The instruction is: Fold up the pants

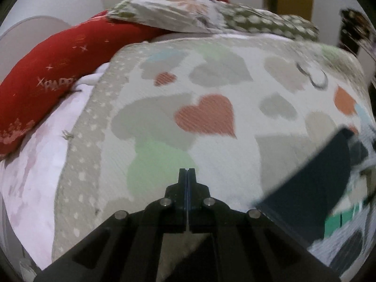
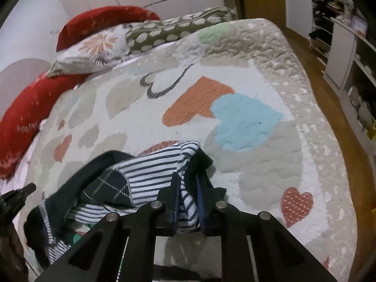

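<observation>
Left wrist view. A red bolster (image 1: 47, 80) lies at nine to ten o'clock along the far-left side of the bed, with white lettering, only partly legible. A pale pink sheet (image 1: 37, 169) shows beneath it at eight o'clock. At twelve o'clock sits a floral and dotted pillow (image 1: 206, 16). The heart-patterned quilt (image 1: 211, 89) fills the centre. The left gripper (image 1: 187, 171), at six o'clock, is clenched: the two fingers meet with nothing visible between them, the tips over a green heart; contact with the quilt cannot be judged. At four o'clock a dark navy part of the pants (image 1: 317, 188) enters from the right edge, blurred.

Right wrist view. The same red bolster (image 2: 25, 117) runs from eight to eleven o'clock, with the pillow (image 2: 98, 47) at eleven. A black tool part, most likely the other gripper, shows at the eight o'clock edge; its state cannot be read from here. The pants (image 2: 145, 176), navy with a striped lining turned outward, lie bunched on the quilt (image 2: 270, 164) from seven o'clock to the centre. The right gripper (image 2: 188, 183), at six o'clock, is grasping a fold of the pants: striped and navy cloth is pinched between its fingers. Wooden floor (image 2: 329, 98) and shelving (image 2: 340, 47) occupy one to three o'clock.
</observation>
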`<action>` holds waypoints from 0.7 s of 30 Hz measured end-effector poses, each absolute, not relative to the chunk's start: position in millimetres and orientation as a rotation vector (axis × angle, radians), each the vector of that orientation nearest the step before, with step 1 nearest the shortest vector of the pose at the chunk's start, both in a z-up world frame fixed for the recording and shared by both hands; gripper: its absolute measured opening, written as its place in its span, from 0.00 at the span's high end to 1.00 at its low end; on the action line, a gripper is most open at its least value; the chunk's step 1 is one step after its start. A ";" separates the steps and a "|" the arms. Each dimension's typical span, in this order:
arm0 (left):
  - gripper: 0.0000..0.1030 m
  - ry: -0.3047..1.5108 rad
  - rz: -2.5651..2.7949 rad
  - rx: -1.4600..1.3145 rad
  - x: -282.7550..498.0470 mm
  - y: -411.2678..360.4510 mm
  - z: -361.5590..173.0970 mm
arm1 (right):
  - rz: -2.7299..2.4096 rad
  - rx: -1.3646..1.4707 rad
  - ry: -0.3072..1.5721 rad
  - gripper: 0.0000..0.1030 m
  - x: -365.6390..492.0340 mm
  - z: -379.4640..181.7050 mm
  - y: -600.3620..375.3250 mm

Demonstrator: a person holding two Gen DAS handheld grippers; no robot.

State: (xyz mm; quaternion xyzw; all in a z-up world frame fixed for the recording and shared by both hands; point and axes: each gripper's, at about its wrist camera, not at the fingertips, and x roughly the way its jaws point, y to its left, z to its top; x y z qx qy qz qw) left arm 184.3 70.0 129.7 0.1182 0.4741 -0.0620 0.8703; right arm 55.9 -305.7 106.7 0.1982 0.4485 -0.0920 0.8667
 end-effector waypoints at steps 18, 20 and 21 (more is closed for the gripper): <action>0.57 0.830 -0.361 0.710 59.7 19.9 87.3 | -0.208 0.369 0.972 0.87 34.5 97.4 -305.2; 0.95 0.867 -0.304 0.687 72.4 21.6 88.0 | -0.210 0.368 0.971 0.87 32.7 97.1 -306.5; 0.97 0.871 -0.294 0.668 78.7 24.1 90.1 | -0.210 0.370 0.970 0.87 31.9 96.5 -307.3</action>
